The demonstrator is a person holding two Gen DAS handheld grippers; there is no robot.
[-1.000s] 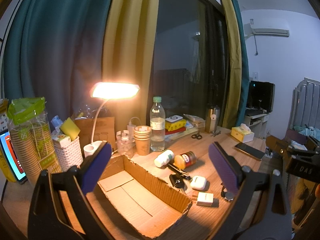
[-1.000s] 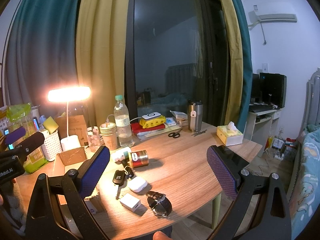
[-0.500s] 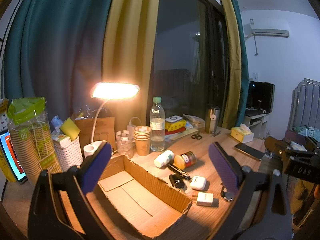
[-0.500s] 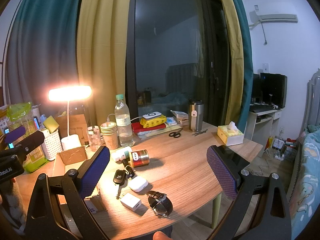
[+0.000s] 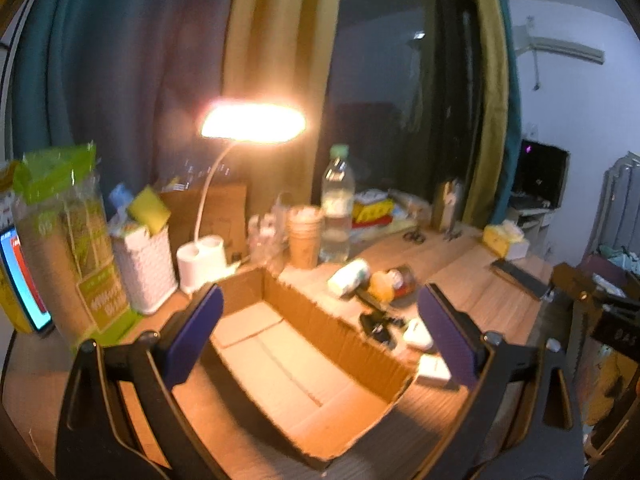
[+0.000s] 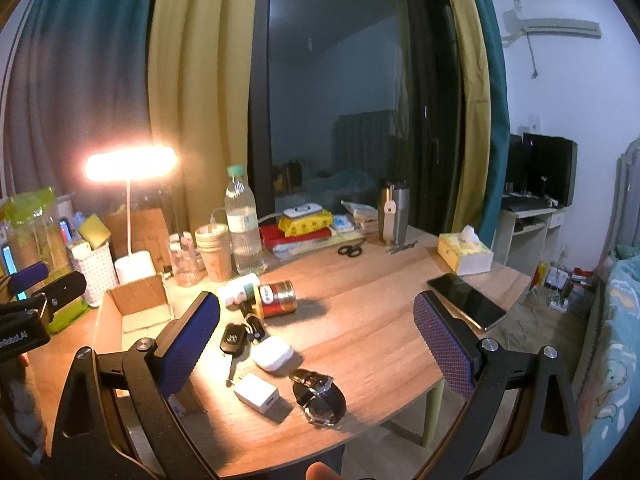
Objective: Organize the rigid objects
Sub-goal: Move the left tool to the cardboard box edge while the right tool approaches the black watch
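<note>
An open, empty cardboard box (image 5: 328, 364) lies on the wooden desk under my left gripper (image 5: 320, 332), which is open and empty above it. Beside the box lie a white pill bottle (image 6: 240, 290), a red and gold can (image 6: 278, 299), a black car key (image 6: 234, 338), a white earbud case (image 6: 273, 353), a white charger (image 6: 256, 392) and a black wristwatch (image 6: 320, 397). My right gripper (image 6: 316, 344) is open and empty above these small items. The left gripper's body (image 6: 36, 312) shows at the left edge of the right wrist view.
A lit desk lamp (image 6: 132, 216), water bottle (image 6: 242, 224), stacked paper cups (image 6: 214, 252), white basket (image 6: 94, 266) and packaged cups (image 5: 68, 240) stand behind the box. Scissors (image 6: 352, 247), a steel tumbler (image 6: 394, 214), a tissue box (image 6: 464, 254) and a phone (image 6: 466, 300) lie further right.
The left wrist view is now blurred and has shifted toward the box, so the left gripper is moving. The right gripper has edged slightly forward. Both stay open.
</note>
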